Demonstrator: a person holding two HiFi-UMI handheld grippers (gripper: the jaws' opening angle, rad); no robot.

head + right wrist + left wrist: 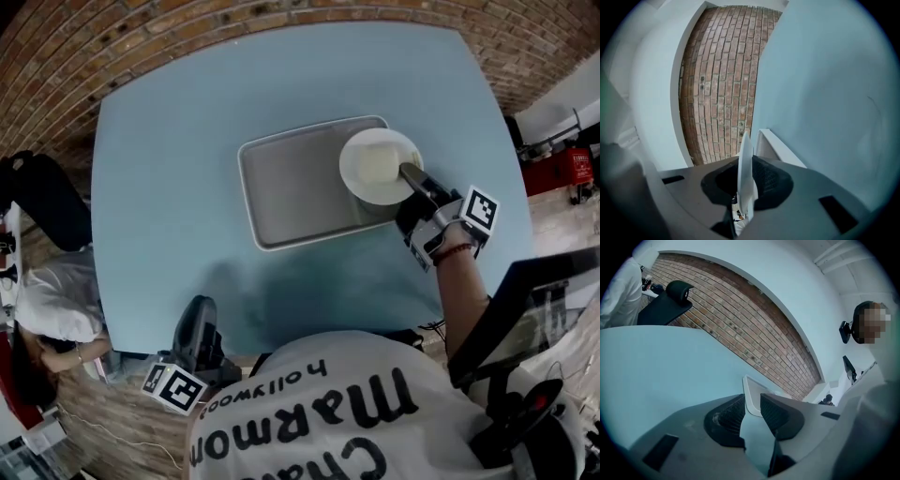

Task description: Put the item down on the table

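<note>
A round white plate (375, 164) hangs over the right end of a grey tray (291, 197) on the light blue table (187, 141). My right gripper (411, 173) is shut on the plate's near right rim. In the right gripper view the plate (745, 173) stands edge-on between the two pads, with the tray's rim (780, 147) just beyond it. My left gripper (199, 323) hovers at the table's front edge, far from the tray. Its jaws (752, 404) stand apart with nothing between them, and the tray's corner (751, 392) shows through the gap.
A brick surface (56, 56) borders the table at the back and left. A black chair (42, 197) and a person in white (52, 300) are at the left. Red gear (562, 169) and black equipment (525, 375) stand at the right.
</note>
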